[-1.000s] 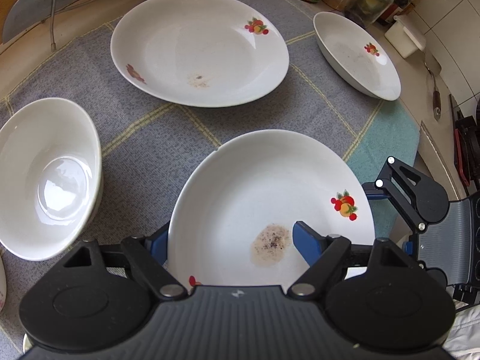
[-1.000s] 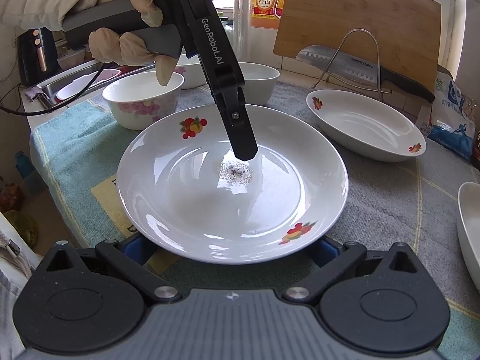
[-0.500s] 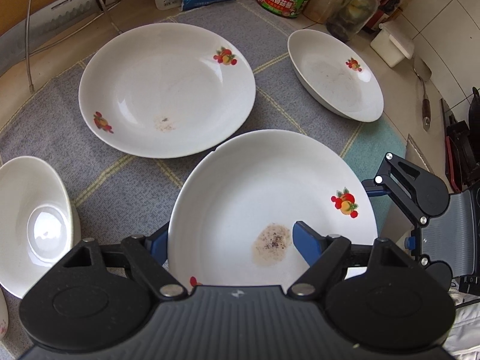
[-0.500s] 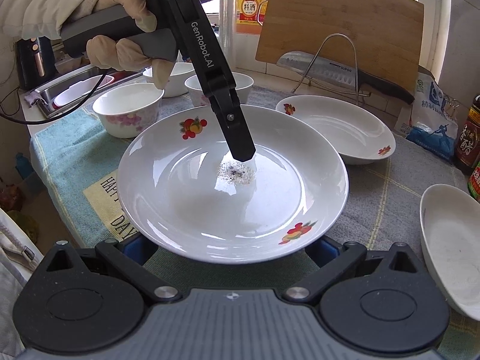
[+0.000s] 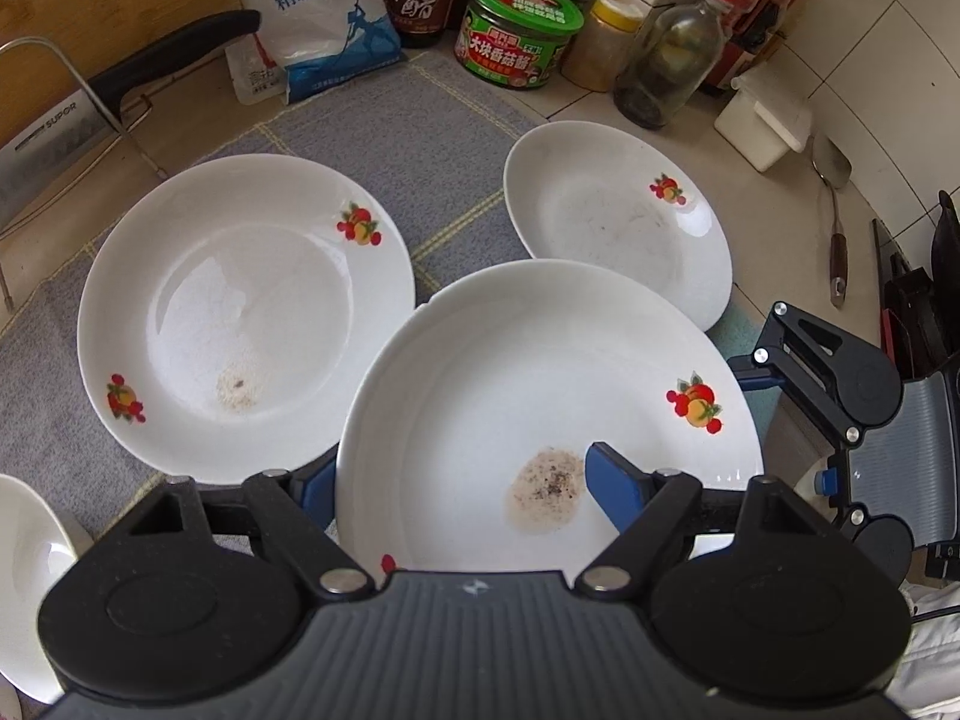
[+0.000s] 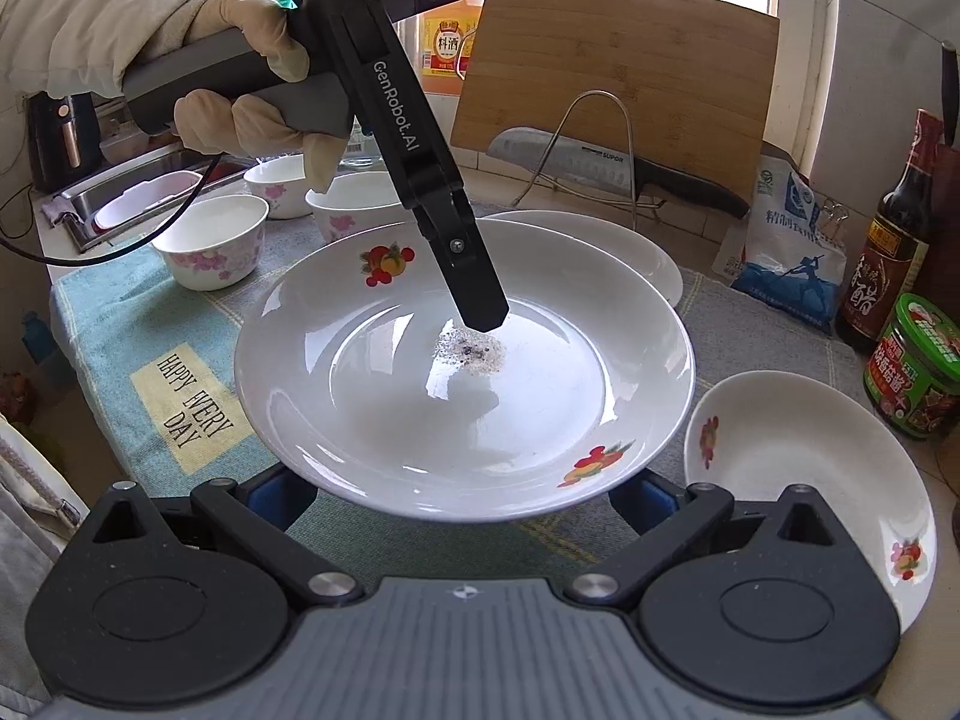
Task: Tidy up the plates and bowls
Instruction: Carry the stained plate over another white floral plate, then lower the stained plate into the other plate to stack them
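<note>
A white plate with fruit prints and a brown stain (image 5: 540,396) is held in the air. My left gripper (image 5: 462,480) is shut on its near rim, one finger above and one under. The plate also shows in the right wrist view (image 6: 462,372), with the left gripper's finger (image 6: 474,288) on it. My right gripper (image 6: 462,495) sits under the plate's opposite rim; its jaws stand wide apart. A second plate (image 5: 240,318) lies on the cloth at left, a third (image 5: 618,222) at back right. Several small bowls (image 6: 210,246) stand near the sink.
A grey and teal cloth (image 5: 420,120) covers the counter. Bottles, a green jar (image 5: 516,30) and a salt bag (image 5: 324,18) line the back. A cleaver on a wire rack (image 6: 600,168) and a cutting board (image 6: 630,60) stand behind. A bowl (image 5: 24,576) sits at far left.
Both grippers have carried the held plate toward the back of the counter. The second plate is now close on the left and partly under the held plate's edge.
</note>
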Action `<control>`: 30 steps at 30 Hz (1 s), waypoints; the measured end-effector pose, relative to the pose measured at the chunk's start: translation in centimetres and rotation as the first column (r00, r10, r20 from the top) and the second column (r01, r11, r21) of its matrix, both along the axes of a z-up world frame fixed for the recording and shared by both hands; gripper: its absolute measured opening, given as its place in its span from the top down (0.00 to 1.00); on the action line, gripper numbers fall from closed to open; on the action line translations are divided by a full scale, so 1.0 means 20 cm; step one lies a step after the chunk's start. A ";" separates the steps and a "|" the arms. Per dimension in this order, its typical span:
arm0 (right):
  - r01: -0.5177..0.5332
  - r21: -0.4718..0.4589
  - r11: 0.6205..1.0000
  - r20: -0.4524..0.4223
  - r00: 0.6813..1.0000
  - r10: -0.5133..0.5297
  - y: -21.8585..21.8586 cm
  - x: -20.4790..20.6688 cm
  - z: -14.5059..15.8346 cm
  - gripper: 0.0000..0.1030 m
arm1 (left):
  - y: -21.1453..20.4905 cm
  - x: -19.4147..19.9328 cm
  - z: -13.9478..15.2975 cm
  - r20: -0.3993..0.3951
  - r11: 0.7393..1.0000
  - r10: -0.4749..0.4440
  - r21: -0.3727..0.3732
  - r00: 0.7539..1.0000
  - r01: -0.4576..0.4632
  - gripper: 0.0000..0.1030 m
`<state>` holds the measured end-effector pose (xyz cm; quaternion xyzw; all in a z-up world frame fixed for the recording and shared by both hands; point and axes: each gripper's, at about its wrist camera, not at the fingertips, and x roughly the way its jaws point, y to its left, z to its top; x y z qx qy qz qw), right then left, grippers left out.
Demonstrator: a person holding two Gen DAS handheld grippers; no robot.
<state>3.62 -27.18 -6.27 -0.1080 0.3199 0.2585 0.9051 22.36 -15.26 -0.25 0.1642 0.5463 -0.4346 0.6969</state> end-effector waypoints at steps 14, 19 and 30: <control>0.159 -0.005 0.987 0.020 0.987 -0.159 -0.38 -0.03 0.02 0.00 | -0.50 0.05 -0.02 0.010 0.988 -0.149 -0.026 0.989 0.149 0.21; 0.225 -0.009 0.974 0.020 0.974 -0.225 -0.48 -0.06 0.02 0.00 | -0.66 0.06 -0.05 0.010 0.978 -0.208 -0.032 0.978 0.208 0.21; 0.309 0.001 0.951 -0.006 0.951 -0.309 -0.61 -0.06 -0.02 0.00 | -0.86 0.09 -0.13 -0.008 0.965 -0.262 -0.030 0.965 0.262 0.21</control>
